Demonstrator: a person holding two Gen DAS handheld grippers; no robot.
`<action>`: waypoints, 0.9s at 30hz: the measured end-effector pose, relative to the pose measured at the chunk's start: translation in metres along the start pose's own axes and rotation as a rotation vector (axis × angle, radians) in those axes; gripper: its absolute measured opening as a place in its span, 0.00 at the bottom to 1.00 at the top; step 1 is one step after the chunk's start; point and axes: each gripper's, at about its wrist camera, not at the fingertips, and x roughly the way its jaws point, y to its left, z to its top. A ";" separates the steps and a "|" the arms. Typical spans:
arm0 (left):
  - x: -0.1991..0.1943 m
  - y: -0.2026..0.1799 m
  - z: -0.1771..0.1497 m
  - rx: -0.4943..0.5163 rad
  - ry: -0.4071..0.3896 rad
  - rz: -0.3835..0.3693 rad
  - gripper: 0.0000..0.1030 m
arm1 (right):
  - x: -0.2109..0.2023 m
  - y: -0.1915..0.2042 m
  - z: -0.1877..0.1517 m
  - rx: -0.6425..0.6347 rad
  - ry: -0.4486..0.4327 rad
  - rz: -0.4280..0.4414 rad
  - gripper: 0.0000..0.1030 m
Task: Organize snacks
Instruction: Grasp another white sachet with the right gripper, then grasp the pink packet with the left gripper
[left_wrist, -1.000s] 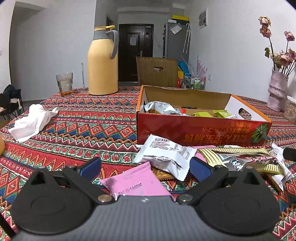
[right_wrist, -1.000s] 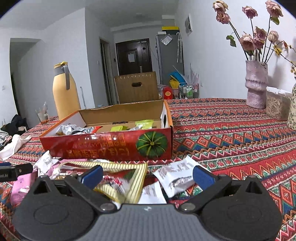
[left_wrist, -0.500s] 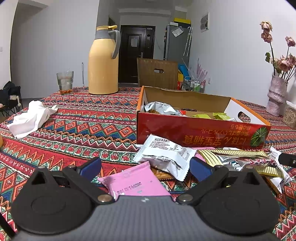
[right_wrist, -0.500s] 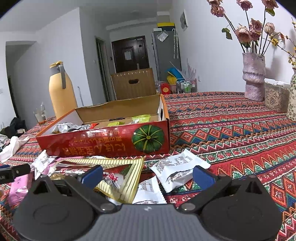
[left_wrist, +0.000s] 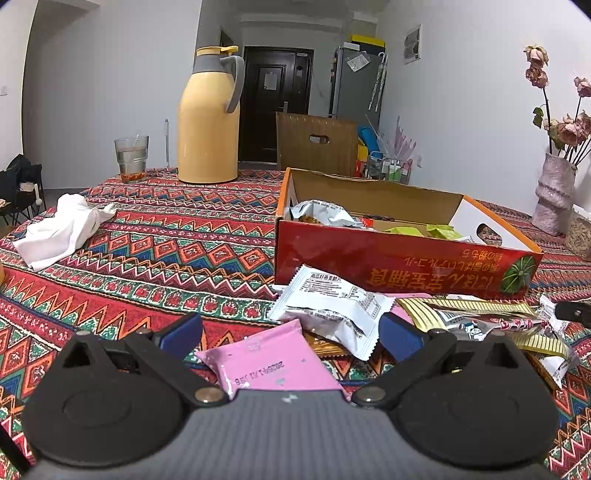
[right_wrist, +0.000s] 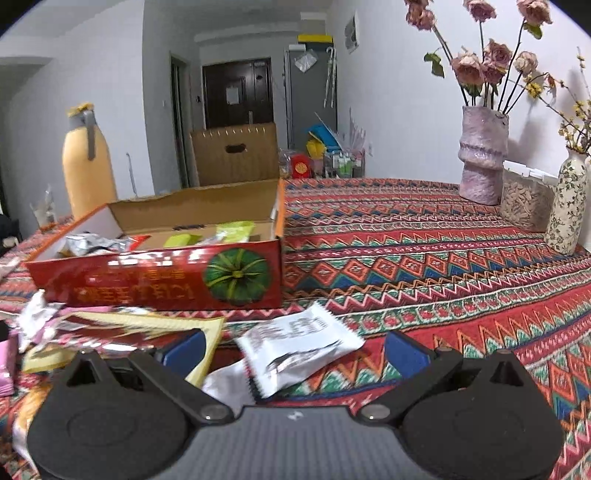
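Note:
A red open cardboard box holds a few snack packets; it also shows in the right wrist view. Loose snacks lie in front of it. My left gripper is open, low over a pink packet and a white packet. My right gripper is open, with a white packet between its fingers and a gold-edged packet at its left finger. Neither gripper holds anything.
A yellow thermos, a glass and a white cloth sit at the left. Two vases with dried flowers and a clear container stand at the right. A patterned cloth covers the table.
Both grippers have shifted slightly over the loose snacks. The right gripper has moved right, so the white packet now lies between its fingers. Both stay open.

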 end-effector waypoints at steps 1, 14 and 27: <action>0.000 0.000 0.000 0.000 0.000 0.001 1.00 | 0.008 -0.001 0.003 -0.010 0.018 -0.003 1.00; 0.002 0.002 0.000 -0.011 0.006 0.003 1.00 | 0.065 -0.008 0.011 -0.041 0.137 0.027 0.92; 0.003 0.004 0.000 -0.025 0.011 -0.004 1.00 | 0.038 -0.008 -0.002 -0.063 0.111 0.033 0.79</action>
